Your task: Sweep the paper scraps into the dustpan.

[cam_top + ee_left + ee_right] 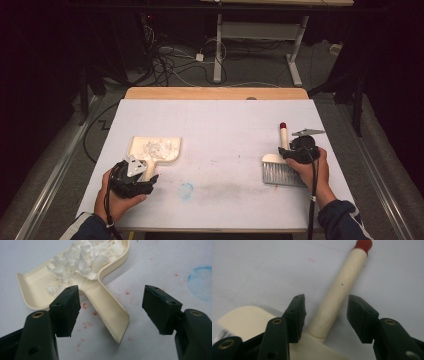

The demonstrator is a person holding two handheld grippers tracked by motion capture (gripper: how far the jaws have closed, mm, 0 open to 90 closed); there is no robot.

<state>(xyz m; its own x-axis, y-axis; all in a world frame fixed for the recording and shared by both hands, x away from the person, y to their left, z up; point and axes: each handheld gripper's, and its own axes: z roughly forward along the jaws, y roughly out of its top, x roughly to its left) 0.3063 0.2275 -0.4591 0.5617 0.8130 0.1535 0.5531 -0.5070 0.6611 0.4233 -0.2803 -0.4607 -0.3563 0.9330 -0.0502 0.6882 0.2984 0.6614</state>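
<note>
The white tabletop (225,125) lies open between the dustpan (155,149) at left and the hand brush (281,162) at right, well apart.

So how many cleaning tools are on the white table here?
2: a cream dustpan holding white scraps at the left, and a cream brush with a red-tipped handle at the right. Nothing seems hidden.

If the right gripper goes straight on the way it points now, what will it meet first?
Most likely the brush handle: it lies between the open jaws of the right gripper and runs ahead to its red tip. Whether the jaws would slide along it or pass above is hard to judge.
</note>
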